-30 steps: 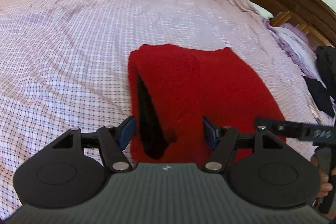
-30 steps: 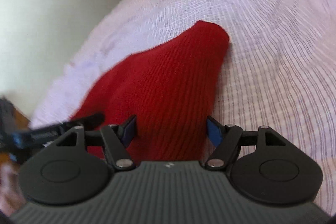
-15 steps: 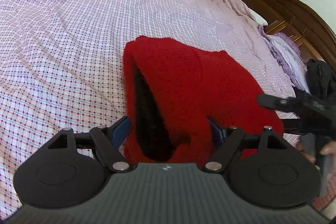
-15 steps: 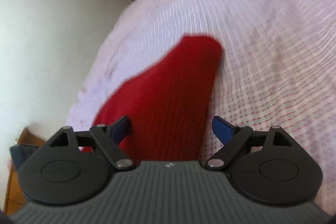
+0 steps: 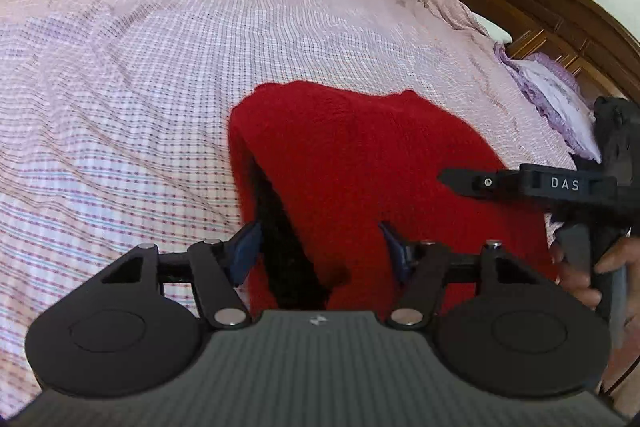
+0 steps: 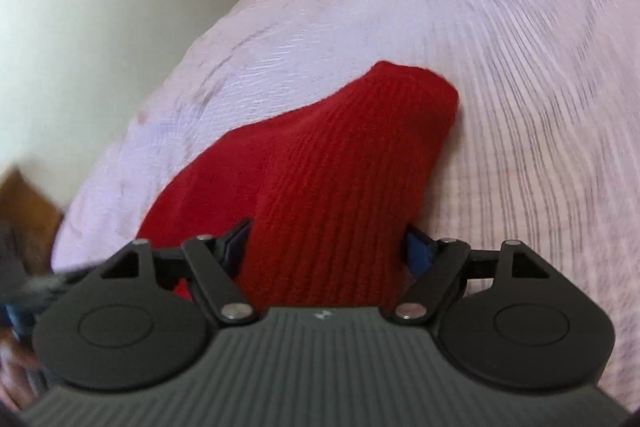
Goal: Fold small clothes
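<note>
A pink checked bedspread (image 5: 120, 99) covers the bed, and a red knitted garment (image 5: 360, 163) lies on it near the front edge, its dark opening facing the left side. The left gripper (image 5: 320, 247) hovers at that near edge with its jaws spread wide, 1 blue pad (image 5: 246, 247) just beside the opening and the other over the red knit, gripping nothing. To the right, the right gripper (image 5: 560, 187) is seen side-on, held by a hand (image 5: 580, 275) beside the garment's right edge. In the right wrist view, the right gripper (image 6: 328, 247) has its jaws released too, with the 2 pads either side of a raised fold of the garment (image 6: 320, 171). A purple pillow (image 5: 552, 95) rests by the wooden headboard (image 5: 560, 11).
</note>
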A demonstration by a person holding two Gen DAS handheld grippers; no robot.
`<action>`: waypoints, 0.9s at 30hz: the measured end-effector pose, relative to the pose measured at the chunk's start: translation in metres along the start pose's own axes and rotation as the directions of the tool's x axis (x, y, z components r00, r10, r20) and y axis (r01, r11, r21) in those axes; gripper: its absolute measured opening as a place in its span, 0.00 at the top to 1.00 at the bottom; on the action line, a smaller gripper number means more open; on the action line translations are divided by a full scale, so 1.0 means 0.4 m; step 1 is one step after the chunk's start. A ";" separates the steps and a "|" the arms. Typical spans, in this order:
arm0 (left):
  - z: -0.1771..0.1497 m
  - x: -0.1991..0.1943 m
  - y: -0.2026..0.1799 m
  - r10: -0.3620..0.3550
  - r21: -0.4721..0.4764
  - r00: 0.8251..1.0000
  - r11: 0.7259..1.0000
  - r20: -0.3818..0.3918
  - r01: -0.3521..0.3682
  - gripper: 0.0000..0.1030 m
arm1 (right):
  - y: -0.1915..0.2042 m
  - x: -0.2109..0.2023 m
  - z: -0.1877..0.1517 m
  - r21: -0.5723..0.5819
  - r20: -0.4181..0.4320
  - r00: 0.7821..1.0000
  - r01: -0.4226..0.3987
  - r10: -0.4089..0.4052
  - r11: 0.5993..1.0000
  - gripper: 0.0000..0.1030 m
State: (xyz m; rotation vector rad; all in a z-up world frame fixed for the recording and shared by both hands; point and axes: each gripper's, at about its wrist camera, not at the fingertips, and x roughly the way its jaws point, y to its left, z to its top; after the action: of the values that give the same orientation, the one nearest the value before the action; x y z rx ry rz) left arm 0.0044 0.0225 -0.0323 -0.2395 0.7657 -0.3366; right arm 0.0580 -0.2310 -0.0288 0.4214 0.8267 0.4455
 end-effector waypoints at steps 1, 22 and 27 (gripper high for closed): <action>-0.002 -0.001 -0.001 0.002 0.005 1.000 1.000 0.001 -0.002 0.32 | -0.009 -0.006 -0.004 0.022 0.008 1.000 -0.018 0.018 1.000 0.23; -0.023 -0.076 -0.046 0.210 0.100 0.977 0.972 0.026 -0.212 0.28 | 0.092 -0.112 -0.140 -0.108 0.075 0.989 0.137 -0.129 0.985 0.21; -0.037 -0.135 -0.089 0.215 0.116 0.976 0.969 0.048 -0.219 0.28 | 0.133 -0.204 -0.152 -0.137 0.147 0.975 0.188 -0.168 0.973 0.22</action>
State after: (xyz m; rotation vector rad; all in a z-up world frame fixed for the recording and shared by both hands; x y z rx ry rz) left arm -0.0498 0.0091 0.0036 -0.0460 0.7264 -0.1702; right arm -0.0489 -0.2191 0.0111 0.2316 0.6880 0.3063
